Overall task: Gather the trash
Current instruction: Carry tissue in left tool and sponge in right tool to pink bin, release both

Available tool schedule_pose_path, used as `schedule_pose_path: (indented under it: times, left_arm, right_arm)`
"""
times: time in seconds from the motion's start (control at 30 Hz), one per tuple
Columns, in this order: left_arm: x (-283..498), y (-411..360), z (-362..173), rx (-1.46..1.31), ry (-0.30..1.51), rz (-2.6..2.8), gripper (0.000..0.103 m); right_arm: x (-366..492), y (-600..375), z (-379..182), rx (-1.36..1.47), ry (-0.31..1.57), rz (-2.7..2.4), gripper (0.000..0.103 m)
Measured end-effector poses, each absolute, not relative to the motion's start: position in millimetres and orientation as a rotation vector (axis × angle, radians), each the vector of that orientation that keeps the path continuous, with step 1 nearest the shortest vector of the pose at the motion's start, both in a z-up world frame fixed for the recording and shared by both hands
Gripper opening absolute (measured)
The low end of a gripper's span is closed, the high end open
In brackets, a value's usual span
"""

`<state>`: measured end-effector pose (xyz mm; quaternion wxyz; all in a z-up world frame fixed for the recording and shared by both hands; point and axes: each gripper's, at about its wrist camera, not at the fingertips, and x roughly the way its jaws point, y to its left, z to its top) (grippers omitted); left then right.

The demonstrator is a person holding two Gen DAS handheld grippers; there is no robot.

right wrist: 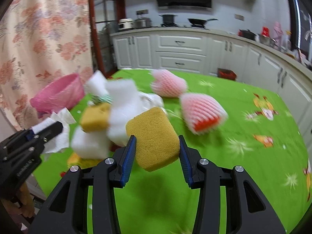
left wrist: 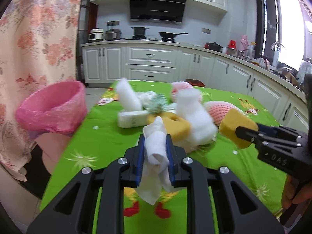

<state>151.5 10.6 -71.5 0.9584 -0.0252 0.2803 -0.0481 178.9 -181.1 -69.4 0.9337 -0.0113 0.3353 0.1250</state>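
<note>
Both loads are up off the table! The left gripper [left wrist: 156, 152] has its jaws pinched nearly together on a crumpled white tissue [left wrist: 156, 148], which sticks out above the blue pads [left wrist: 140, 156] and hangs loose below them. The right gripper [right wrist: 157, 150] stands part-way open, its jaws squeezed on either side of a yellow sponge block [right wrist: 154, 138] that fills the gap between them and bulges out ahead of the tips.

By the look of it, this is the carry stage: each gripper has its piece and the drop-off comes next. The pink-lined bin [left wrist: 52, 109] sits off to the left of the left jaws and beyond them, past the edge of the green tablecloth [left wrist: 109, 142]. Straight ahead of both sets of jaws, the remaining heap lies on the cloth: white foam pieces [left wrist: 197, 120], another yellow sponge [left wrist: 175, 124] and pink foam fruit nets [right wrist: 200, 111].

The next move calls for swinging left until each load hangs over the bin's open mouth, then letting go. The tissue's trailing tail may snag on the rim.
</note>
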Motion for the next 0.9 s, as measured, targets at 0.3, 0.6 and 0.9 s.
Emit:
schedule_pose_path:
  times: [0.3, 0.6, 0.9]
  left_arm:
    - [156, 69, -50, -0.075, 0.526, 0.017, 0.020]
    - [178, 148, -20, -0.102, 0.474, 0.151, 0.021]
    - [229, 234, -13, -0.110, 0.473, 0.269, 0.023]
  right_arm:
    - [201, -112, -35, -0.077, 0.612, 0.406, 0.041]
    - [239, -24, -12, -0.120, 0.569, 0.581, 0.041]
    - [291, 61, -13, -0.145, 0.574, 0.714, 0.042]
